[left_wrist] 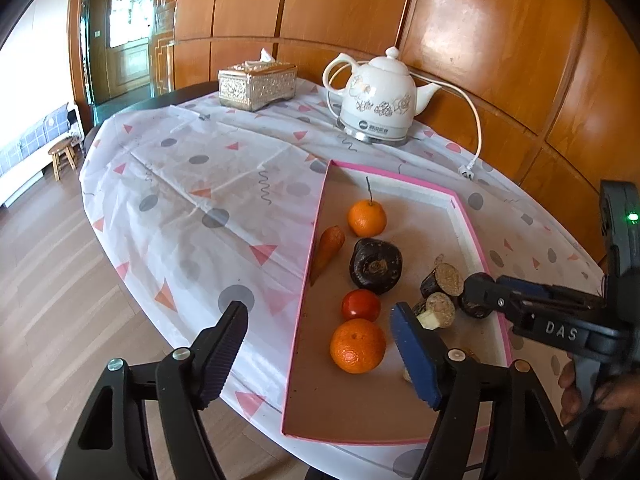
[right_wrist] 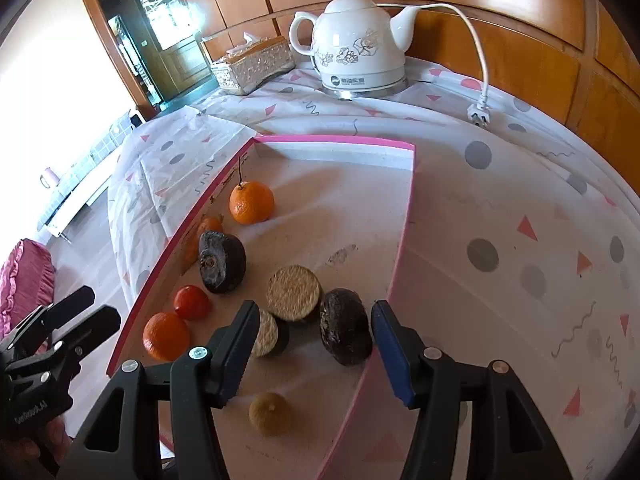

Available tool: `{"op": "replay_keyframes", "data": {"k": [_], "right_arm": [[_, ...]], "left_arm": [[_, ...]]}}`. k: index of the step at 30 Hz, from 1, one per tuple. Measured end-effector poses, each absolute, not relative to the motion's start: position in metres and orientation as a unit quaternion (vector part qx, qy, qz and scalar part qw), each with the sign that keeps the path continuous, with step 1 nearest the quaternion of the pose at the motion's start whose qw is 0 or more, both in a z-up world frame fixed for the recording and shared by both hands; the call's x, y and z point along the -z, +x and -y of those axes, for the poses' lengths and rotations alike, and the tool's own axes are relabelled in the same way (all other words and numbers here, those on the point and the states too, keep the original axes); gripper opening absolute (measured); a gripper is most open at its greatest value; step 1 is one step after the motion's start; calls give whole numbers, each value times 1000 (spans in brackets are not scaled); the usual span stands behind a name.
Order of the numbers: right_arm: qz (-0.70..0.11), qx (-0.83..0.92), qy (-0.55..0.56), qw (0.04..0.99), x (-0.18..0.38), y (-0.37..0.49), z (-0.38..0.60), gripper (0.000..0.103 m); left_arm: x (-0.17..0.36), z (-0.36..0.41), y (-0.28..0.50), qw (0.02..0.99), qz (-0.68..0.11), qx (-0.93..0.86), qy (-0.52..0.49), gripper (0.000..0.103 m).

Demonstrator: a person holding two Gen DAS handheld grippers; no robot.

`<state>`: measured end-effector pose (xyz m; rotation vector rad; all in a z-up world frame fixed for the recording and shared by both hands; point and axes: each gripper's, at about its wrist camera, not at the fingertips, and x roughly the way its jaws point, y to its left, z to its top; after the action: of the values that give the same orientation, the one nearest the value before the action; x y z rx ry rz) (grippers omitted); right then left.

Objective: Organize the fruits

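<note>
A pink-rimmed tray (left_wrist: 310, 256) (right_wrist: 404, 224) on the table holds a stemmed orange (left_wrist: 366, 217) (right_wrist: 252, 202), a carrot (left_wrist: 327, 251), a big dark fruit (left_wrist: 376, 265) (right_wrist: 221, 261), a red tomato (left_wrist: 360, 305) (right_wrist: 191, 302), a near orange (left_wrist: 357, 345) (right_wrist: 166, 336), two cut sugarcane pieces (left_wrist: 442, 280) (right_wrist: 294, 293), a small dark fruit (right_wrist: 346, 332) and a yellowish fruit (right_wrist: 270, 413). My left gripper (left_wrist: 320, 356) is open above the tray's left rim near the near orange. My right gripper (right_wrist: 314, 354) is open, its jaws straddling the small dark fruit and a cane piece (right_wrist: 267, 332).
A white electric kettle (left_wrist: 378, 100) (right_wrist: 356, 44) with a loose cord and plug (left_wrist: 468, 170) (right_wrist: 479, 114), and a tissue box (left_wrist: 258, 84) (right_wrist: 254, 64), stand at the table's back. The tablecloth edge (left_wrist: 120, 272) drops to wooden floor on the left.
</note>
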<state>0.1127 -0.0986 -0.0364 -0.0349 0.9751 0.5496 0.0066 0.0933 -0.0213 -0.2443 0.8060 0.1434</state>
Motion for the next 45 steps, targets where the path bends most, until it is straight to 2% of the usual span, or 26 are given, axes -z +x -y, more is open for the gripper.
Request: {"op": "replay_keyframes", "data": {"k": [7,21,25,45], "right_arm": [[-452,-257,-1,854,32,91,110,59],[-420,-224,-9,879,25,37,116,60],[-411,-212,-14,887,23,25,116,65],[-398,-188,-20,897,18,12,119,65]], "left_arm": [[10,-85,-1,920,-373,-68,-104,78],[-13,-63,-24,940,-329,-61,-69,102],[-18,-59,-30,944,-319,-62,-59,103],[-27,-48,-38,951,-295,-80,-40,103]]}}
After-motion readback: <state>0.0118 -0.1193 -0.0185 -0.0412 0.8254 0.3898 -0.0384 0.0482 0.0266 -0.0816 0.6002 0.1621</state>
